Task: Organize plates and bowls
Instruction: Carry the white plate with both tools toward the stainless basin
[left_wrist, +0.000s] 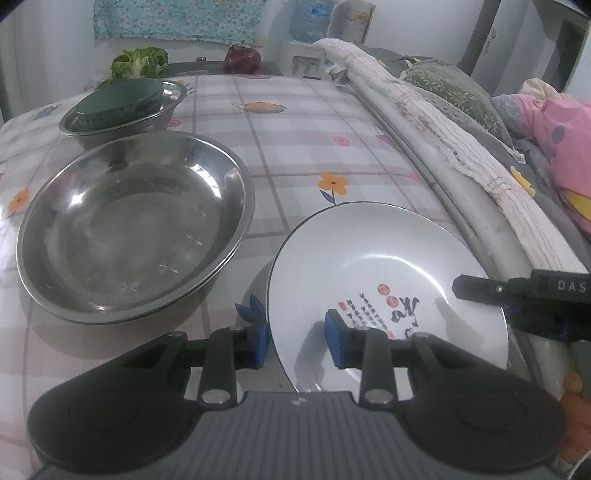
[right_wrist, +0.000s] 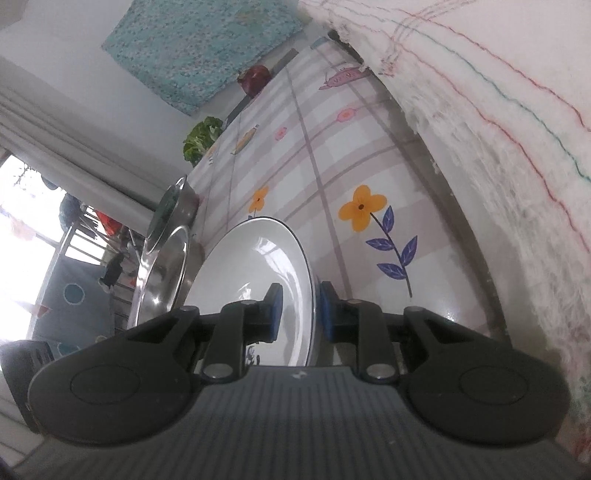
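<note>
A glossy white plate (left_wrist: 388, 273) with a thin dark rim, red dots and black brush lettering sits lifted and tilted near the right edge of the surface (left_wrist: 295, 129), which is covered in a smooth checked cloth printed with orange flowers. The left gripper (left_wrist: 295, 341) has its blue-padded fingers (left_wrist: 334, 341) set narrow astride the plate's near rim, one pad under and one on the face; whether they press cannot be told. The right gripper (right_wrist: 298, 314) grips the plate's right rim between close-set fingers, pads on either side of the thin edge. Left of the plate, toward the left edge, rests a wide, shallow steel bowl (left_wrist: 136, 229), polished and faintly scratched. Behind it, a smaller steel bowl (left_wrist: 122, 110) holds an upturned dark green dish (left_wrist: 118, 101). Broccoli (left_wrist: 138, 62) lies at the far edge. A coarse woven towel (left_wrist: 443, 140) drapes a rail along the right edge.
</note>
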